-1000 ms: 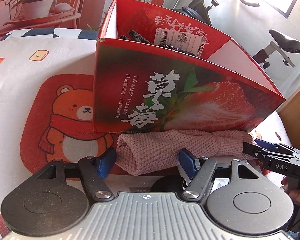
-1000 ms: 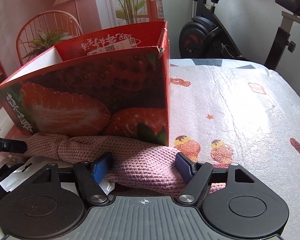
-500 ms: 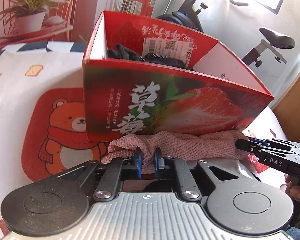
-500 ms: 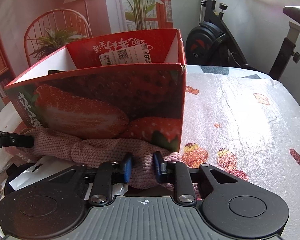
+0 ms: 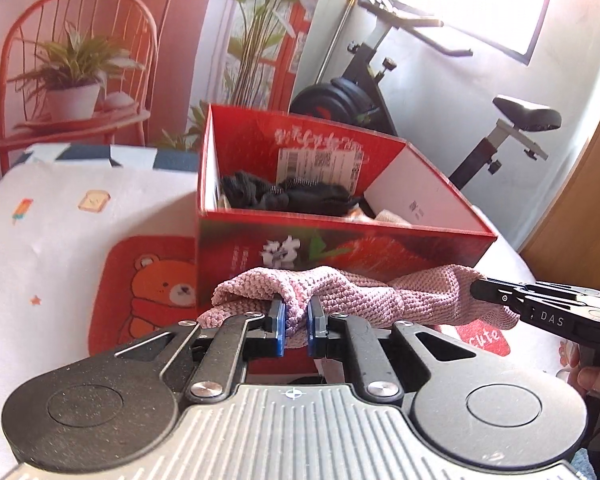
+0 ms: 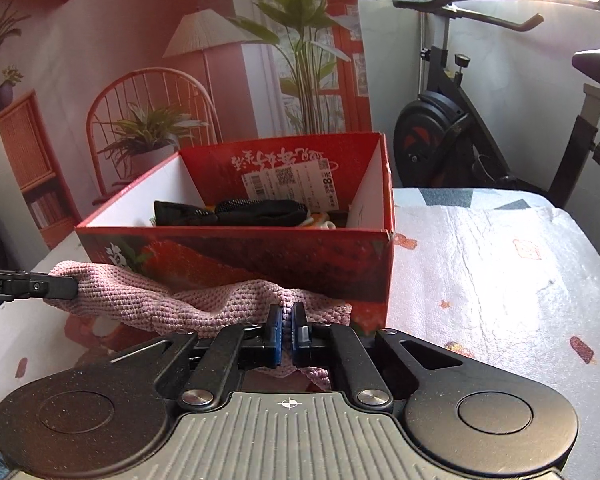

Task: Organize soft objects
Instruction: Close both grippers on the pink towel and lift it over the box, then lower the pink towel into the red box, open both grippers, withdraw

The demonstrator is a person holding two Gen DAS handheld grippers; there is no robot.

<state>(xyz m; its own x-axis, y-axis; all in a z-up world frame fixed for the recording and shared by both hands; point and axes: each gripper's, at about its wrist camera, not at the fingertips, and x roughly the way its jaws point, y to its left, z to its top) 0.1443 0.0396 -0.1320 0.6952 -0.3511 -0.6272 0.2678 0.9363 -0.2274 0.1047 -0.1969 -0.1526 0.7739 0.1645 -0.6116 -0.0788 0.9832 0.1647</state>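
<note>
The left gripper (image 5: 296, 330) is clenched on one end of a pink knitted cloth (image 5: 364, 300), with the fabric bunched between its blue pads (image 5: 279, 330). The right gripper (image 6: 286, 338) is clenched on the other end of the same cloth, its pads pressed into a fold of the knit. In the left wrist view the right gripper enters from the right edge, its tips buried in the cloth, and part of a hand (image 5: 592, 376) shows behind it.

The cloth hangs stretched between the two grippers – sagging in the middle – in front of the near wall of a red strawberry-print cardboard box (image 5: 380, 248). It sits below the rim, outside the box.

Inside the box lie black fabric items (image 6: 236, 212) against the far wall, beneath a white barcode label (image 6: 288, 182). A light-coloured item shows beside them; its kind cannot be told.

The box stands on a table covered by a white printed cloth (image 6: 500, 264). A red bear mat (image 5: 148, 292) lies left of the box. An exercise bike (image 6: 452, 120) stands beyond the table.
</note>
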